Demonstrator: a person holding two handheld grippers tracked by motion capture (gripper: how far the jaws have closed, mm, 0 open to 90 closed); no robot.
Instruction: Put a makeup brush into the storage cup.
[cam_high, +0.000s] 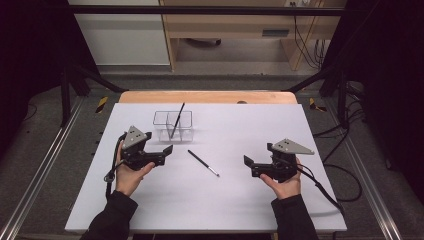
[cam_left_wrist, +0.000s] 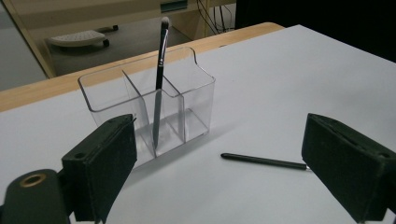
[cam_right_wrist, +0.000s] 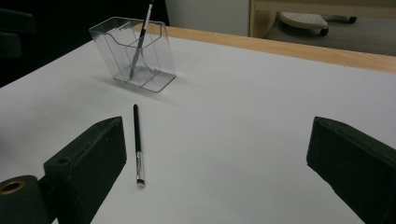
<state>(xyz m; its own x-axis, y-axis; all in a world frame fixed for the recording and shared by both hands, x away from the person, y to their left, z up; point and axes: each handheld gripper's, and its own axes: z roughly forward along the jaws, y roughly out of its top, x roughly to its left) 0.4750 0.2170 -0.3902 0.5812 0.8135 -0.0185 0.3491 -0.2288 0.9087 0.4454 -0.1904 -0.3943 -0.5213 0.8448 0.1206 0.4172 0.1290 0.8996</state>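
I've got the loose brush (cam_high: 203, 163) lying flat on the white desk (cam_high: 250, 200), mid-desk between my two hands, its long axis running diagonally in the high view: dark handle end up-left toward the clear organizer (cam_high: 173, 125), silver tip down-right. A second brush (cam_high: 176, 120) stands tilted in the organizer's middle compartment, bristle end up and leaning to the far side. No writing I can read on either brush or on the organizer.

Left hand-held gripper (cam_high: 162, 152) sits just near-left of the organizer, jaws spread wide, nothing between them. Right hand-held gripper (cam_high: 252, 165) hovers right of the loose brush, jaws wide apart too, empty.

Plenty of bare desk around the loose brush on every side; the organizer stands back from the wooden far edge (cam_high: 207, 96).
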